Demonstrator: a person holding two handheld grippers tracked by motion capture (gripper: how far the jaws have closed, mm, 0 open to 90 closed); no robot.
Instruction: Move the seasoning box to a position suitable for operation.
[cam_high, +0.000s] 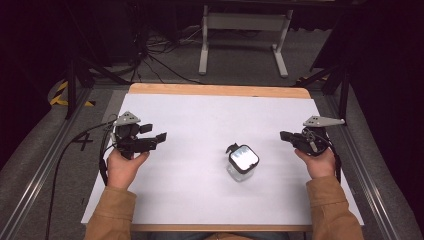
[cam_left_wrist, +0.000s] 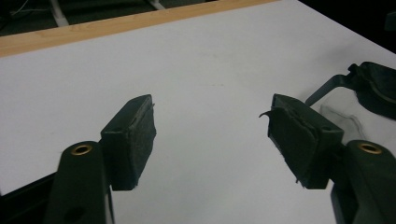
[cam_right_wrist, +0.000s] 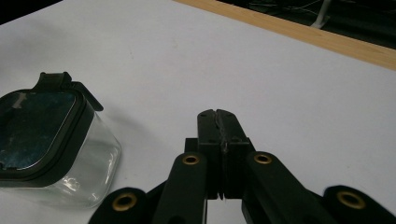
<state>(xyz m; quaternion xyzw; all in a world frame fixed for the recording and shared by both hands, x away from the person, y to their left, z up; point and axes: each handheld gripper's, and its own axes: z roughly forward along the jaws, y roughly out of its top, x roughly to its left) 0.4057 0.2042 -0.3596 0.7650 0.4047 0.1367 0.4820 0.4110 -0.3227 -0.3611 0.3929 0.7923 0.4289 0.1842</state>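
- high view: a white sheet (cam_high: 200, 150) covers a wooden table (cam_high: 215, 90) on grey carpet, the room dark around it, cables trailing behind. a clear square jar (cam_high: 242, 162) with a black-rimmed lid stands right of centre, between the left gripper (cam_high: 155, 136) and right gripper (cam_high: 286, 135), apart from both.
- left gripper view: rubbery black pads (cam_left_wrist: 135, 135) stand wide apart over bare sheet; the jar (cam_left_wrist: 373, 88) is cut off at the right edge.
- right gripper view: the jaws are pressed together, empty; the glass jar (cam_right_wrist: 46, 149) sits left, its base cropped.
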